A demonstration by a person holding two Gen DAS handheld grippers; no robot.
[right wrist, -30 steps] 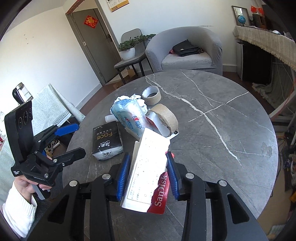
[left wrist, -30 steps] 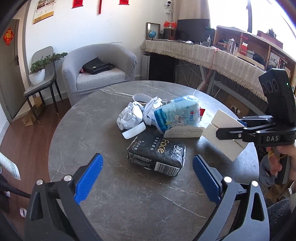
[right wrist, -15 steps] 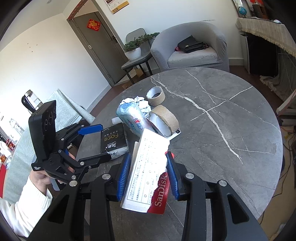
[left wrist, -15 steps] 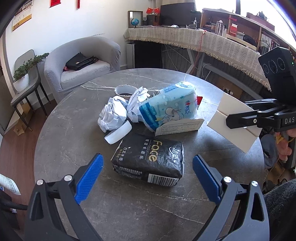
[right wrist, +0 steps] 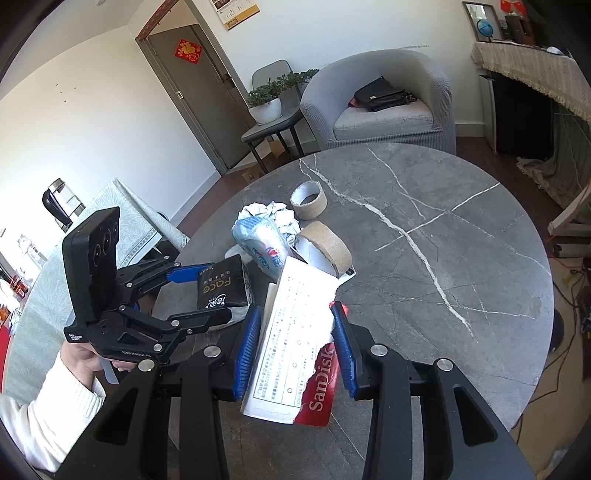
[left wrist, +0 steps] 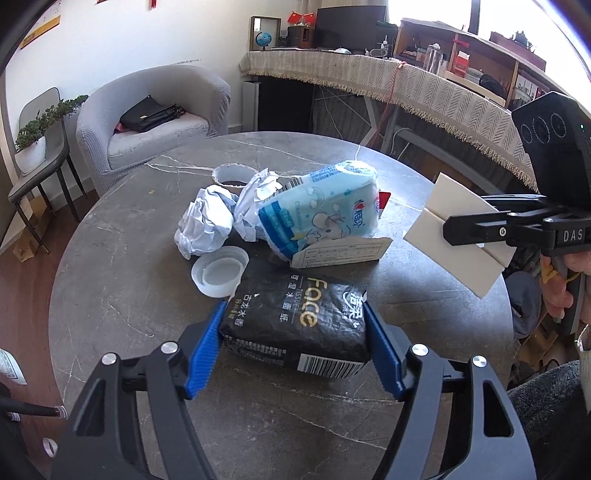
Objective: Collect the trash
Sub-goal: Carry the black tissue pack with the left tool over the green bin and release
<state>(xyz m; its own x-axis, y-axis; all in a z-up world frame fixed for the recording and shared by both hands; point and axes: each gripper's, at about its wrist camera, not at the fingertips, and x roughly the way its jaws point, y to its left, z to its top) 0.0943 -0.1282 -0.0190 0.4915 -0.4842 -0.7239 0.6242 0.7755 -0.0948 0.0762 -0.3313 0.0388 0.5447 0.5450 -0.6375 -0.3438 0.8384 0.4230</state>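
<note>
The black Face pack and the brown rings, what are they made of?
The black Face pack looks like soft, slightly shiny plastic film: it crinkles and glints. The brown rings look like matte cardboard, probably empty tape rolls, with thick fibrous-looking walls.

Counter: matt grey stone, white veins. Tissue pack: glossy black plastic. Crumpled paper: white, creased.

You are working in a home living room. A grey armchair holding a black handbag, a potted plant on a side chair, and a round marble-pattern table furnish it. 1 red door charm, a wall calendar and a fringed cloth-covered counter with a small globe complete the setting.
</note>
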